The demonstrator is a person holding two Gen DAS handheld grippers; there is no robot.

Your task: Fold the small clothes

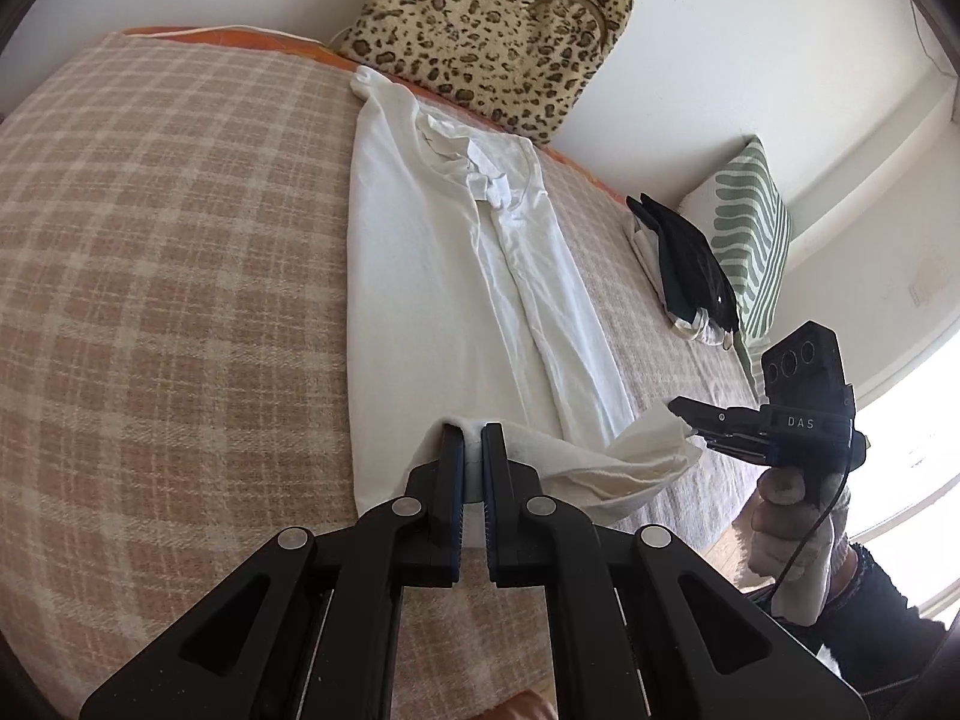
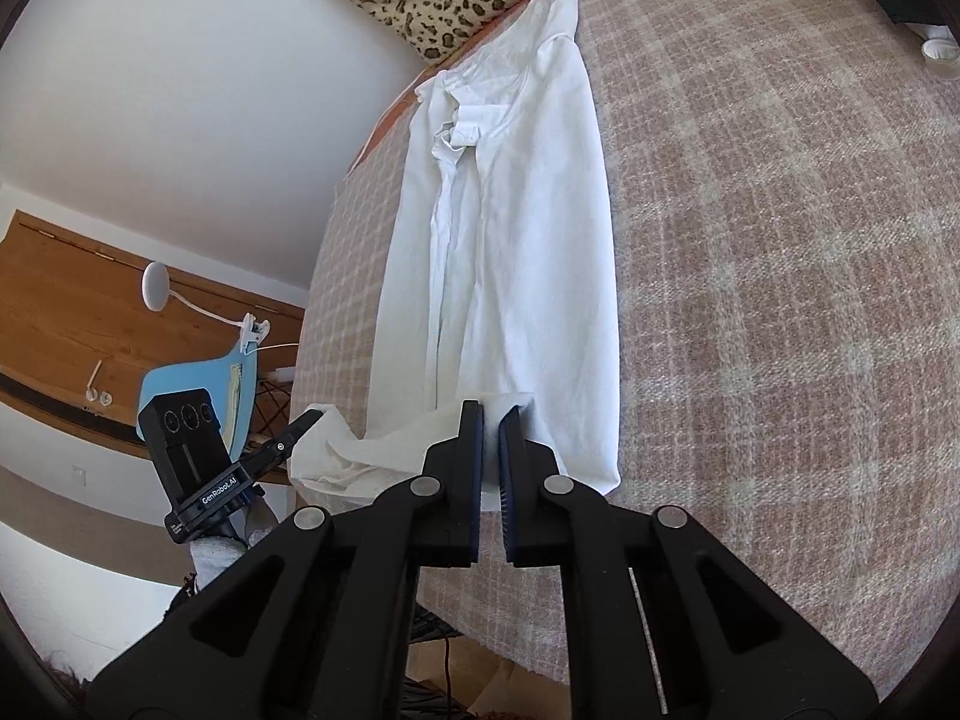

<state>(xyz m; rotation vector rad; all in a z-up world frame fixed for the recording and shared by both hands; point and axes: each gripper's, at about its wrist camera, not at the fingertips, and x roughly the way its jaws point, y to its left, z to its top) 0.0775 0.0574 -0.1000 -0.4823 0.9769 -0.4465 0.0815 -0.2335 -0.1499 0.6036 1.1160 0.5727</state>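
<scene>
Looking first through the left wrist view, a white garment [image 1: 432,276] is seen laid lengthwise on the checked bed cover [image 1: 168,276], with its collar at the far end near the leopard-print cushion [image 1: 492,30]. Both long sides appear already folded inward, so that a narrow strip has been formed, with the sleeves laid down its middle. The near hem is pinched at its left corner by the left gripper [image 1: 474,438], whose jaws are closed on the cloth. The right corner of the hem is held by the right gripper [image 1: 690,420], seen at the right side in a gloved hand [image 1: 792,516], and the hem is lifted a little off the cover between the two. A dark pile of clothes [image 1: 690,264] is lying at the far right, beside a striped pillow [image 1: 750,240]; it cannot be told whether these are folded.

In the right wrist view, the same garment [image 2: 510,228] is shown as a long strip running far from the tongs. The right gripper [image 2: 491,414] is closed on the hem corner, and the left gripper [image 2: 309,420] is holding the other corner at the left.

It is judged that the lengthwise folds are done and the crosswise fold is only begun: the hem must yet be carried toward the collar, and perhaps folded once more.
</scene>
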